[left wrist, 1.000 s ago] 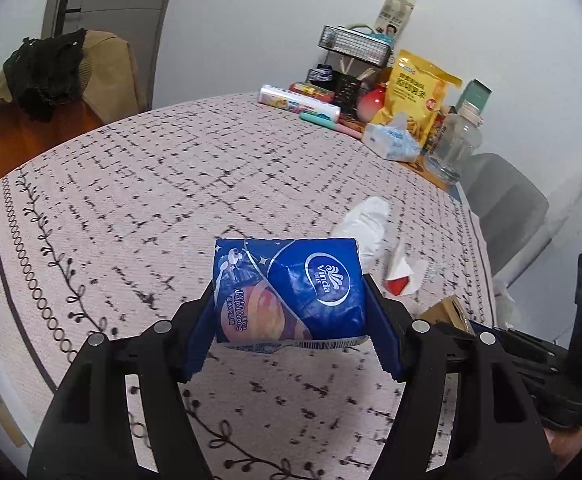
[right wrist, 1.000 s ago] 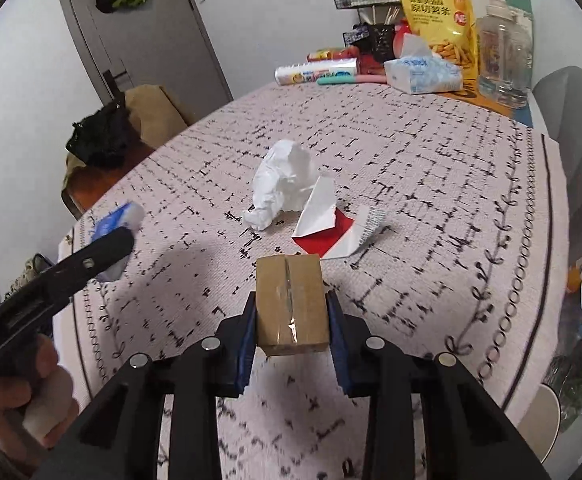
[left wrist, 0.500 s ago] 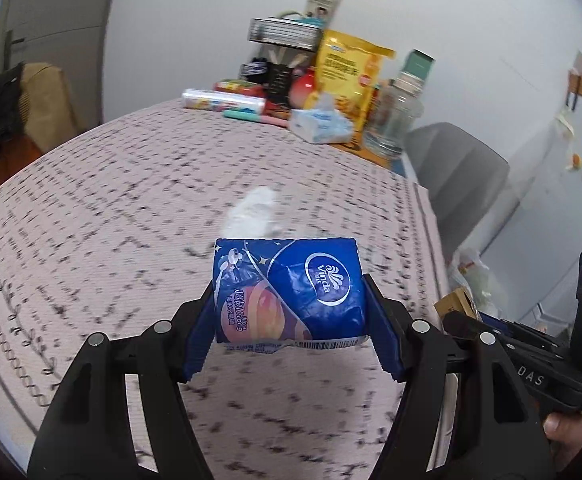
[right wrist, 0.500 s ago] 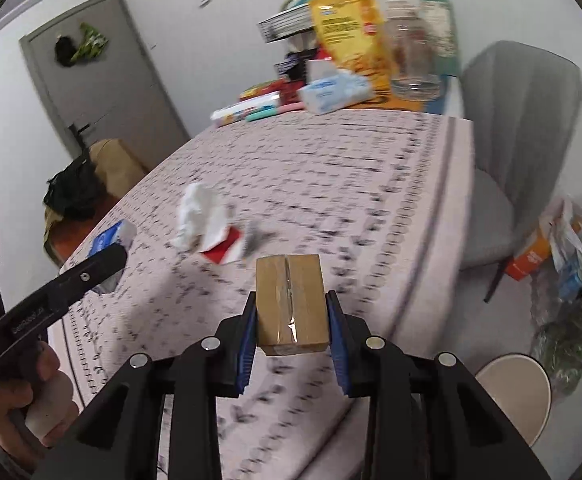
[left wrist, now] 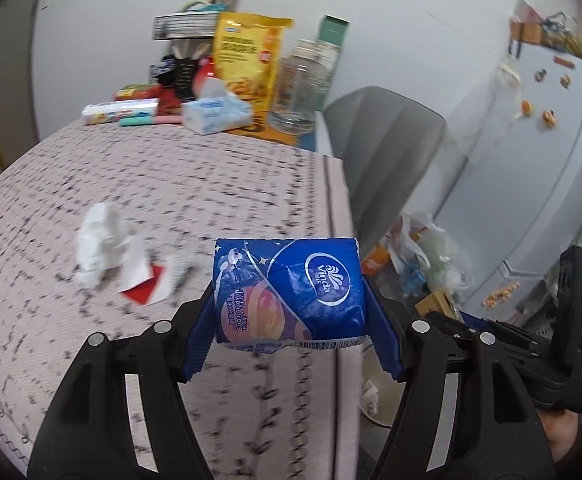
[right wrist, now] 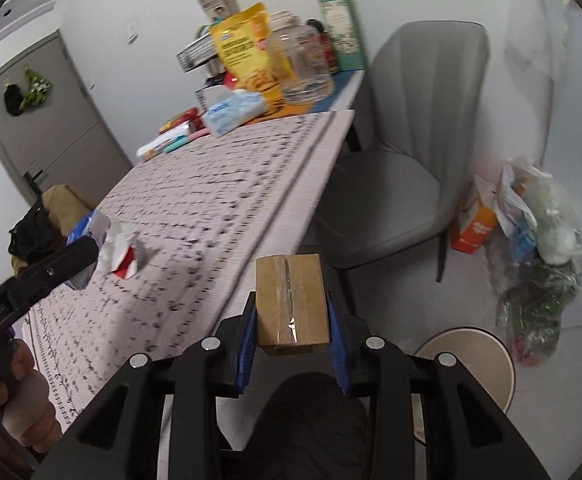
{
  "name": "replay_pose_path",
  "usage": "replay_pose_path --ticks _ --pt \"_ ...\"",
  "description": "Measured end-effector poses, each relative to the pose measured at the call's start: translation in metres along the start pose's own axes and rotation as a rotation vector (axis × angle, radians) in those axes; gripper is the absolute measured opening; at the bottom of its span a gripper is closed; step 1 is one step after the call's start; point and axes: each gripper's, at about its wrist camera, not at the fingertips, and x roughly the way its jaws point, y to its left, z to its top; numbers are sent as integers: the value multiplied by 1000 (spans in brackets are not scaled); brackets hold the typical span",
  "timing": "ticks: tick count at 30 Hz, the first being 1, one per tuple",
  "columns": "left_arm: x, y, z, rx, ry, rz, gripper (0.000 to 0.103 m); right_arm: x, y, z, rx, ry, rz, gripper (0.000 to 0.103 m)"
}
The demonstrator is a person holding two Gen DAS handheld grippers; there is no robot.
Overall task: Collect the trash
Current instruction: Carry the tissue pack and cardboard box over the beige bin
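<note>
**Both grippers full, bin is down and to the right**

I have 2 grippers and each one holds a piece of trash. My left gripper (left wrist: 291, 336) is clamped on a blue tissue pack (left wrist: 289, 290). The pack sits across the gap between the 2 fingers, with its long side running from one finger to the other. My right gripper (right wrist: 291, 332) is clamped on a small brown box (right wrist: 291, 300). The box points away from me, with its long side running the same way as the fingers.

The next move depends on the round bin (right wrist: 471, 364) on the floor. From my right gripper, it is lower down and off to the right, near the gray chair (right wrist: 411, 152). The box is not over the bin yet. It hangs past the table edge, above the floor. I think my right gripper is the nearer one, so the box should go in first.

From my left gripper, the bin is below and to the right too, but I can only see a bit of its rim (left wrist: 371, 364) past the edge of the table (left wrist: 251, 184). The tissue pack hangs about over that edge.

More trash lies on the table to the left of my left gripper: a crumpled white tissue (left wrist: 99, 240) and a red and white wrapper (left wrist: 147, 280). No gripper touches them.
</note>
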Motion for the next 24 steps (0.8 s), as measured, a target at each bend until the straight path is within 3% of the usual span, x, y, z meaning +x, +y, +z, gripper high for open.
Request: replay_pose_path --ticks 13,24 --pt "49 -63 3 75 88 -66 67 -11 -84 -21 106 6 -97 32" --pt "96 -109 -9 132 185 -84 67 8 -144 -42 194 45 -143 33"
